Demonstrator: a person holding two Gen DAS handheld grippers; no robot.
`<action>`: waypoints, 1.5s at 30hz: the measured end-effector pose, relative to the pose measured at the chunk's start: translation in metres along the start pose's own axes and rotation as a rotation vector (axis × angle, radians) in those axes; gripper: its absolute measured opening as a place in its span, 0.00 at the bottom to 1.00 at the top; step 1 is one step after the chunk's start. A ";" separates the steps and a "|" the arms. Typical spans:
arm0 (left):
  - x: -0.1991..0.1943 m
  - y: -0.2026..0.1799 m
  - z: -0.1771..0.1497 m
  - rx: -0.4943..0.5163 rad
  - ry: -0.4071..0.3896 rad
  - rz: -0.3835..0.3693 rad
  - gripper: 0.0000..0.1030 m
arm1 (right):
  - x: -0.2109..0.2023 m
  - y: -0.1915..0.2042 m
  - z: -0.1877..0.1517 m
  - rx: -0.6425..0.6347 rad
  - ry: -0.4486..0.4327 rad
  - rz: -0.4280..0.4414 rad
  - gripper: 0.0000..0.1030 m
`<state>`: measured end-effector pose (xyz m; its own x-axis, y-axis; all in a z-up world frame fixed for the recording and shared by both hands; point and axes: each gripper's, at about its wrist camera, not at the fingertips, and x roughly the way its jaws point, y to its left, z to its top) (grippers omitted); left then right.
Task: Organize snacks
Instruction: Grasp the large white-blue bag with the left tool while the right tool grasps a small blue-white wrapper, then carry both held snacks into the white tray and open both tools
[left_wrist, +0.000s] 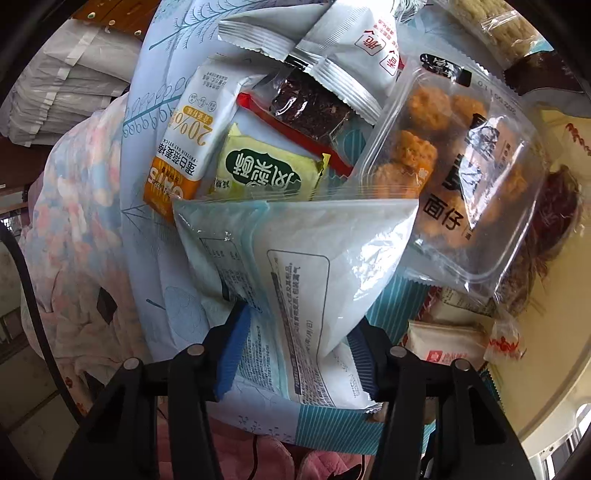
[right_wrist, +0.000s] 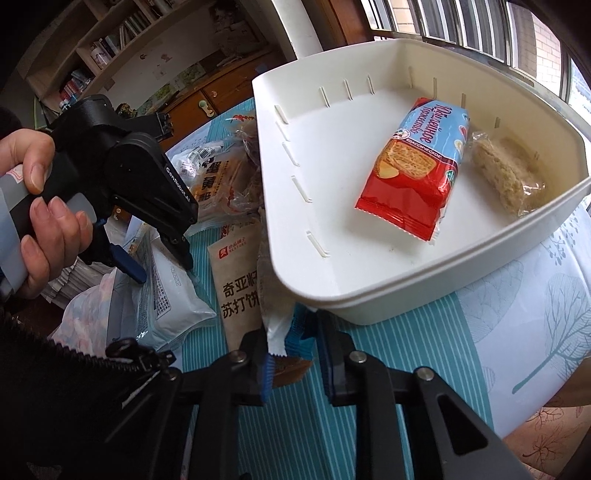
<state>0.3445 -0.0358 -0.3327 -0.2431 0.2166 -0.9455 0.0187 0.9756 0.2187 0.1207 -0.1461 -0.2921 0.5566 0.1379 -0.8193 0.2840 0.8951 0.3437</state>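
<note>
Open floor (right_wrist: 332, 155) in white bin (right_wrist: 369, 306)

A red-and-light-blue foil biscuit packet (right_wrist: 417, 166) lies in a plain white plastic tub (right_wrist: 295, 266), on a tablecloth (right_wrist: 424, 332) of teal-and-white stripes and pale blue tree prints. Nearby are a white pillow pouch with pale blue edging (left_wrist: 295, 266), a yellow wrapper with a dark green label (left_wrist: 266, 170), and an orange-and-white bar packet (left_wrist: 184, 147).

The right gripper (right_wrist: 293, 360) at the bottom centre of the frame pinches a brown snack packet (right_wrist: 275, 295). In the upper right, the white bin (right_wrist: 280, 236) holds a red biscuit pack (right_wrist: 417, 173) and a clear-wrapped cake (right_wrist: 508, 177). At left, a hand (right_wrist: 40, 206) holds the left gripper (right_wrist: 159, 258) over a white pouch (right_wrist: 173, 291).
</note>
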 end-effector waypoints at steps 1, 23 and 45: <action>-0.002 0.002 -0.002 -0.001 -0.002 -0.009 0.46 | -0.001 0.001 0.000 -0.006 -0.001 0.001 0.19; -0.037 0.101 -0.062 0.040 -0.021 -0.232 0.29 | -0.054 0.050 0.001 -0.183 -0.108 0.000 0.19; -0.145 0.152 -0.119 0.078 -0.364 -0.624 0.29 | -0.094 0.086 0.039 -0.346 -0.215 0.011 0.19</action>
<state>0.2668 0.0767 -0.1341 0.1064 -0.3966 -0.9118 0.0543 0.9179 -0.3930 0.1238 -0.0984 -0.1672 0.7195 0.0895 -0.6887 0.0177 0.9890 0.1471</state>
